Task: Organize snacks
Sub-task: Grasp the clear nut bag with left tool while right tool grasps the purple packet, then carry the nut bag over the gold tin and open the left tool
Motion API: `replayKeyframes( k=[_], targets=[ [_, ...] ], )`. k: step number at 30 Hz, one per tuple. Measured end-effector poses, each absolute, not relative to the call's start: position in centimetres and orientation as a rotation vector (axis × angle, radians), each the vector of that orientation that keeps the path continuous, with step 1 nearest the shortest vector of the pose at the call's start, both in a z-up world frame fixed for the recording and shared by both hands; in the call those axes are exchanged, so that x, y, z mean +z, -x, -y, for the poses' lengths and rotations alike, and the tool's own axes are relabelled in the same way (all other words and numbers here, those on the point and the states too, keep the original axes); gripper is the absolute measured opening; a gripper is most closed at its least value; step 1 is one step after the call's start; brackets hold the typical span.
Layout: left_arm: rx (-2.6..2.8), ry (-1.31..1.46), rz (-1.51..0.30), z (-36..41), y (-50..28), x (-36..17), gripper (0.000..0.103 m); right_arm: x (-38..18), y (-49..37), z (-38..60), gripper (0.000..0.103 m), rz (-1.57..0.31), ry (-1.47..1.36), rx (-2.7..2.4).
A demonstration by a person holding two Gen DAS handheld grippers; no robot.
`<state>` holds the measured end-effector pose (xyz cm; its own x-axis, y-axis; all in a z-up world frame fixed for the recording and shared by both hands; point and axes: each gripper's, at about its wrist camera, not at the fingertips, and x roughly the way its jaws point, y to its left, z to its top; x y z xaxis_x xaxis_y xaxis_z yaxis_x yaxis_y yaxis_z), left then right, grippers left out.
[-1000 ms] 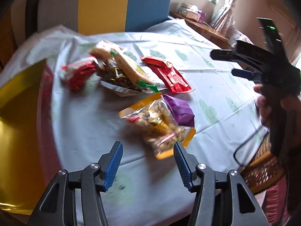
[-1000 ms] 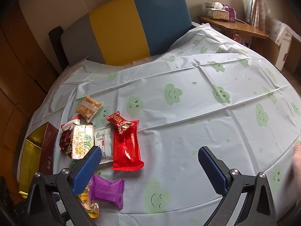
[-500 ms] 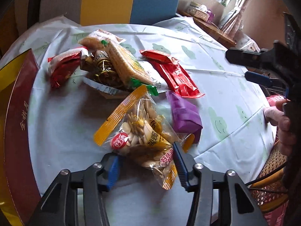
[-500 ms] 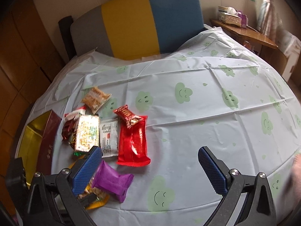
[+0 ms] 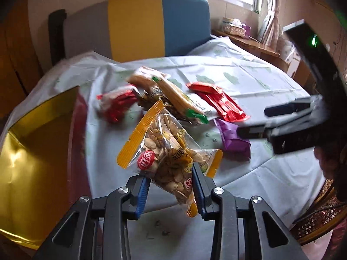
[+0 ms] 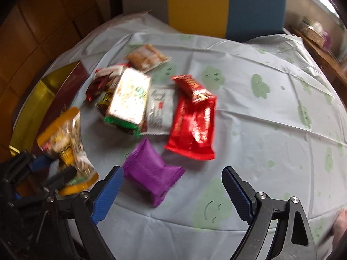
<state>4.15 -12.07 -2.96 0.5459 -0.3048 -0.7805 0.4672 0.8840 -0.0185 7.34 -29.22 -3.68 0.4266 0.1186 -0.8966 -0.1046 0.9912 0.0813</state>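
The bag of seeds (image 5: 167,151), clear with orange-yellow ends, is hanging off the surface (image 5: 249,80), pinched at its lower part between the blue pads of the left gripper (image 5: 170,188). It is tilting up and away from the gripper, just to the right of the open gold-lined box (image 5: 36,130) at the surface's left edge. As far as can be seen, the box is holding nothing yet, so the sorting appears barely begun, with this bag as the first item in hand.

The remaining snacks are lying on the cloud-print cloth: a purple packet (image 6: 151,173) nearest, a large red packet (image 6: 193,125) with a small red bar (image 6: 190,86) overlapping its top, a white packet (image 6: 160,108), a green-edged cracker pack (image 6: 128,99) atop a dark wrapper, a red-and-white packet (image 6: 104,78), and a brown biscuit packet (image 6: 145,56) farthest back.

The right gripper (image 6: 173,192) is hovering low above the near edge with its jaws spread wide and empty, pointing toward the purple packet. The left gripper is sitting to its left, angled toward the box.
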Motion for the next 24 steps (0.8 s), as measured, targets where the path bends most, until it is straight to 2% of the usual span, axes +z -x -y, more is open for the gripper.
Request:
replayKeyframes(
  k=[5,15,21,24],
  targets=[
    [-0.419,-0.21,-0.847,11.0,-3.8,-2.0,0.037,-4.4,-7.1,27.8,0.082,-1.15,0.048,0.196],
    [-0.373,-0.203,-0.803,9.3,-3.2,-1.2,0.037,-6.2,-7.1,25.2,0.081,-1.181,0.186,0.253],
    [-0.357,-0.19,-0.786,8.4,-3.0,-0.8,0.037,-7.0,-7.5,24.9,0.07,-1.192,0.197,0.261],
    [-0.351,-0.182,-0.784,8.0,-3.0,-0.7,0.037,-7.1,-7.8,24.6,0.051,-1.185,0.175,0.281]
  ],
)
